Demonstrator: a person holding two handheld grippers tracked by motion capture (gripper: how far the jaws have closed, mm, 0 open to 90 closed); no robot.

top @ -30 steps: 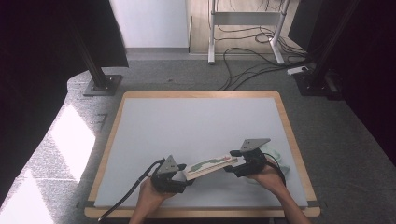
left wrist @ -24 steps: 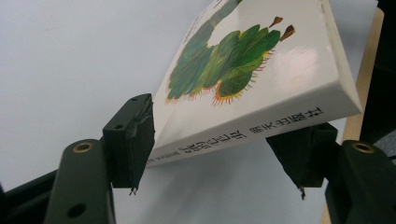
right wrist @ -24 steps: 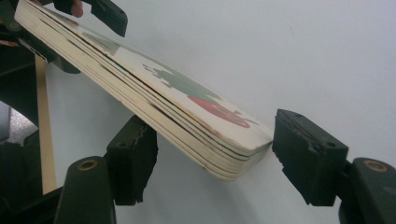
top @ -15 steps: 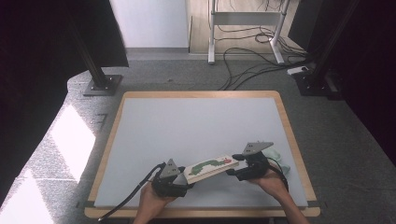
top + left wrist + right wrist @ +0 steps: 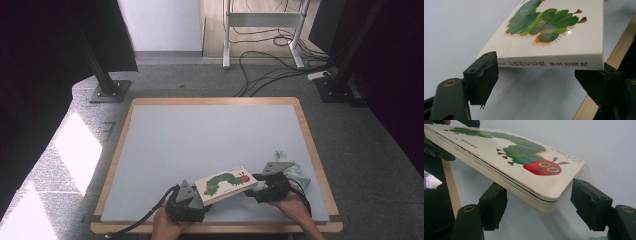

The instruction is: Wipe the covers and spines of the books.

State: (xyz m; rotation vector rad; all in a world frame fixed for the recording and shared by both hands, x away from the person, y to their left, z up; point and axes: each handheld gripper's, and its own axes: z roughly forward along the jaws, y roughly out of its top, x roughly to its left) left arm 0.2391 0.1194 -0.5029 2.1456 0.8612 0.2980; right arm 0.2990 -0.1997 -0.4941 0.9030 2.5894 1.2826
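Observation:
A white board book with a green caterpillar on its cover hangs just above the grey mat near the table's front edge, spanned between both grippers. My left gripper is at its left end. In the left gripper view the spine runs across above the jaw tips. The jaws have just been opening, and the book's two corners rest on them, not pinched. My right gripper is at the caterpillar's head end. There the book's rounded corner dips between spread jaws and lies on them.
The grey mat sits in a wooden frame whose front rail lies right below both hands. A crumpled pale green cloth lies just right of the right gripper. Cables and stand feet are on the floor beyond the table.
Both hands have drawn back toward the front edge and sunk a little. The book has turned from nearly edge-on to flatter, cover up. The left jaws have spread wider.

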